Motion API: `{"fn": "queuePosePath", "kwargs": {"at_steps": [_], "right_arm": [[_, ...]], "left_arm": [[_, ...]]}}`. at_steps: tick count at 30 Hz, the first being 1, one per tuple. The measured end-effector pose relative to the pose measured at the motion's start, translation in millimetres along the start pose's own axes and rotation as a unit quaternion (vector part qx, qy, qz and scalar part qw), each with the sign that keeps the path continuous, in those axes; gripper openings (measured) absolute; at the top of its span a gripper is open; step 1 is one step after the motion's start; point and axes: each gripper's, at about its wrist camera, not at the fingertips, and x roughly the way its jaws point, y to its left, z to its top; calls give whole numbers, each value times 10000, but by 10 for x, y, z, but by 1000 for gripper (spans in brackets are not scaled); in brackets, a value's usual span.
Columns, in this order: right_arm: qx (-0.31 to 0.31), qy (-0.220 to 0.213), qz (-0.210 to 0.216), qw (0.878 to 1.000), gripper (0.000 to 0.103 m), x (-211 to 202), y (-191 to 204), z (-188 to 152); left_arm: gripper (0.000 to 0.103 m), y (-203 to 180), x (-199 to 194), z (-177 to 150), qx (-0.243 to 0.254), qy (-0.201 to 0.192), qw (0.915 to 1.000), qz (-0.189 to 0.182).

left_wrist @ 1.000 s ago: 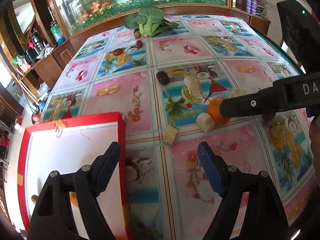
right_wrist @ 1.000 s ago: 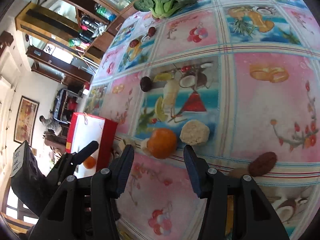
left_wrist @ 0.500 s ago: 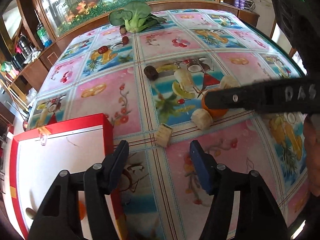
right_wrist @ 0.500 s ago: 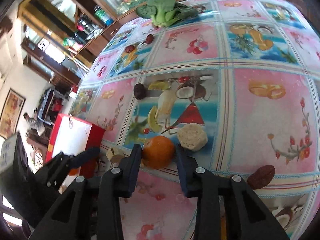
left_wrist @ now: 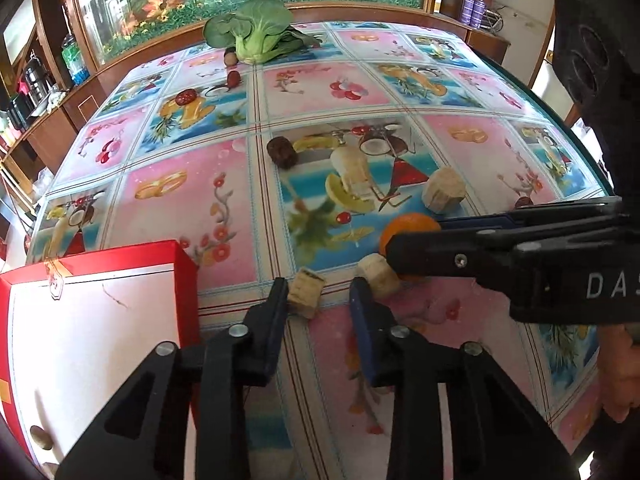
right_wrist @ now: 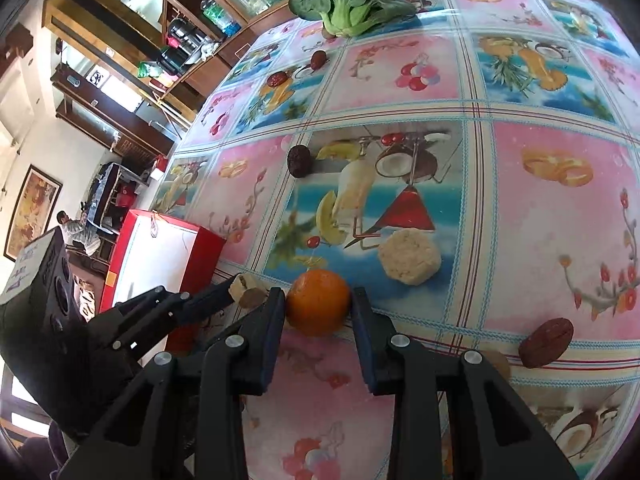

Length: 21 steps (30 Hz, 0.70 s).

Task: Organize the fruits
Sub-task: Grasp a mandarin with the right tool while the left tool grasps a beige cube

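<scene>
Beside the red cardboard box (left_wrist: 92,320), your left gripper (left_wrist: 318,292) has just been closing around the tan cube-shaped chunk (left_wrist: 306,291); only your right wrist view shows the right gripper (right_wrist: 318,312) pinching the round orange fruit (right_wrist: 318,302).

White letters "DAS" stand on the black side of the right gripper (left_wrist: 412,258), behind its fingers. More letters are cut off at the edge.
</scene>
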Motion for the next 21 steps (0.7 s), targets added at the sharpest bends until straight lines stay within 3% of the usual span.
{"fn": "queuePosePath", "kwargs": {"at_steps": [5,13,21], "right_arm": [[-33,-40,-99,9999,32,-17,11,-11],[-60,-196,-77,9998,32,-74,33,-7],[-188,-660,-217,9974,32,-162,126,-22]], "left_arm": [[17,-36,-11,-11,7,-45,10000,-29],[17,17,-82,-75,-279,-203,9994,81],[17,28,-621,-305,-611,-857,9943,154]]}}
